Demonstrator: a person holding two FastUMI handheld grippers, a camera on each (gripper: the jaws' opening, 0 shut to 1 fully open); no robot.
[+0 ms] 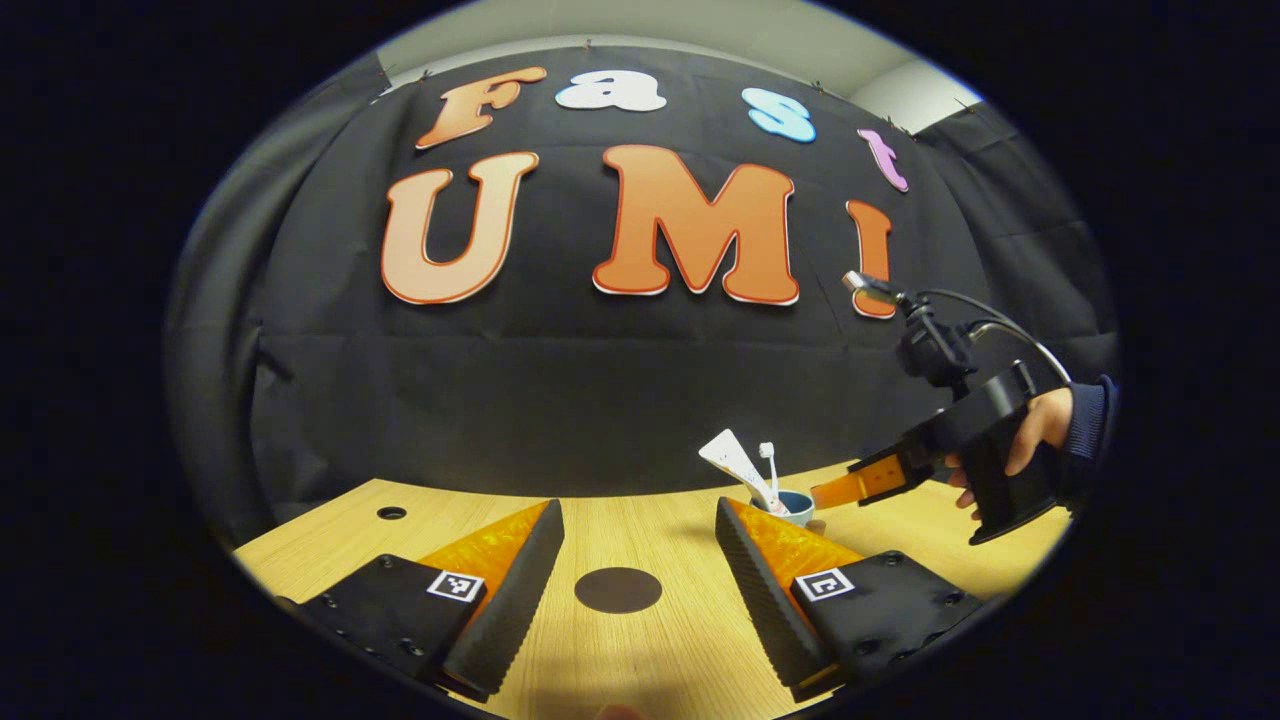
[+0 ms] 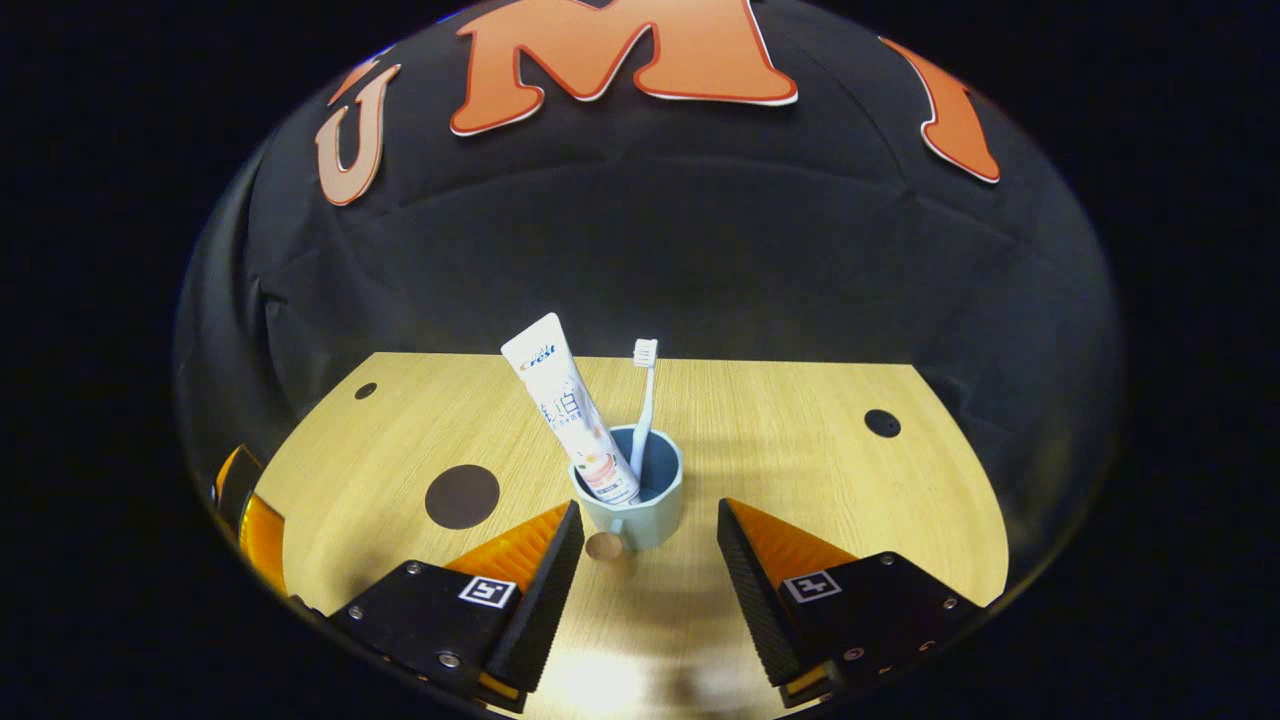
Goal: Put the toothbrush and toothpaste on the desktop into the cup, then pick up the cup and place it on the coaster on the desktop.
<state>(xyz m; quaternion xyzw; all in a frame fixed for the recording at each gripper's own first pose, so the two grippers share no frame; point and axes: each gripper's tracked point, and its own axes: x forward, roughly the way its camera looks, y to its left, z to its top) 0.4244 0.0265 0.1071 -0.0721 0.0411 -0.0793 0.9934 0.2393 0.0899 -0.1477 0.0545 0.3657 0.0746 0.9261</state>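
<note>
Left gripper view: the left gripper (image 1: 640, 560) hovered over the table (image 1: 660, 650), fingers wide apart and empty, the coaster (image 1: 618, 590) between them. The right gripper (image 1: 840, 492) reached toward the cup (image 1: 797, 508).

Right gripper view: the right gripper (image 2: 650, 560) faced the cup (image 2: 640, 500), fingers wide apart, empty, not touching it. Toothpaste (image 2: 570, 415) and toothbrush (image 2: 645, 400) stood inside. The coaster (image 2: 462, 496) lay well left. Judgement: advance level, straddle the cup's body, close squarely, and lift upright so the contents do not tip.

toothbrush (image 2: 645, 395) and toothpaste (image 2: 570, 420) in cup (image 2: 640, 505), coaster (image 2: 462, 496) left
</note>
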